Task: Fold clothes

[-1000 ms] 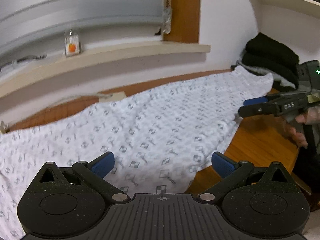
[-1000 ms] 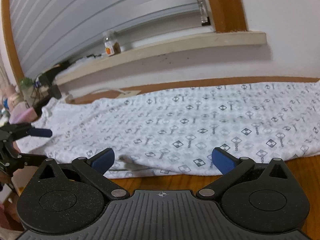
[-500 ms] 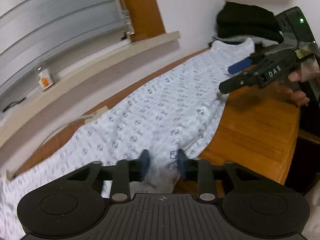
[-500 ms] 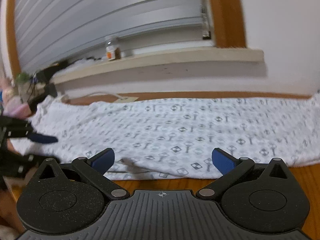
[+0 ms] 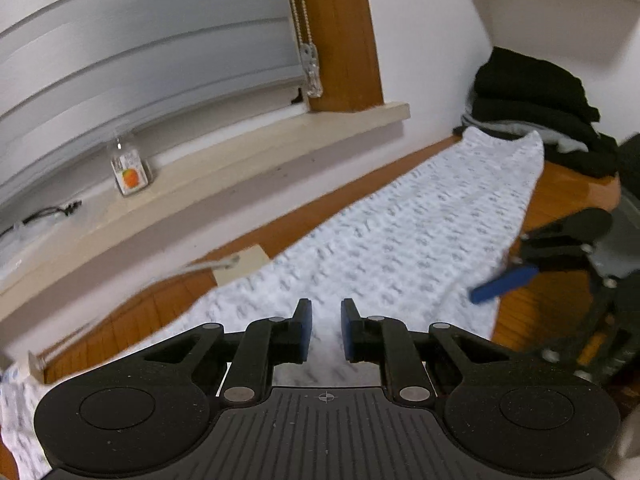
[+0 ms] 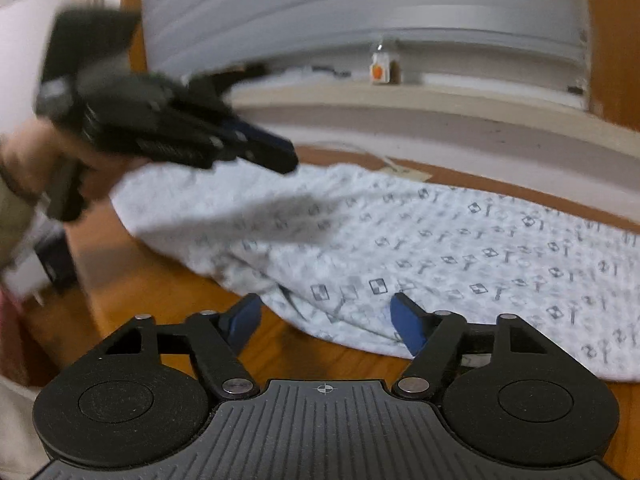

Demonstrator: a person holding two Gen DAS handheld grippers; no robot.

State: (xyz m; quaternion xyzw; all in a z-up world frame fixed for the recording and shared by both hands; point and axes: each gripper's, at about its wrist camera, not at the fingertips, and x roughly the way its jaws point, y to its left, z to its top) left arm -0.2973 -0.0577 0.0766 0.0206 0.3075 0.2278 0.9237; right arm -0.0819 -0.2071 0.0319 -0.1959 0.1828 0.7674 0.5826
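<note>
A white patterned garment is spread lengthwise along the wooden desk, its far end reaching a stack of dark folded clothes at the desk's end. In the right wrist view the same cloth is seen lying flat across the desk, with its near hem curling at the edge. The left claw is drawn to a narrow gap, and a fold of the garment appears to be caught between its blue pads, though blur makes the contact hard to confirm; from the right wrist view that claw is seen lifted above the cloth, held by a hand. The right claw has just been closing and is set half wide, straddling the near hem, with cloth between its blue fingers but not pressed by them; in the left wrist view it is seen at the garment's right border. Behind the desk a pale window sill is seen, carrying a small bottle with an orange label. Closed grey blinds fill the window, and a bead cord hangs beside the wooden frame. A beige tag with a cord lies on the desk just beside the garment's far edge.
</note>
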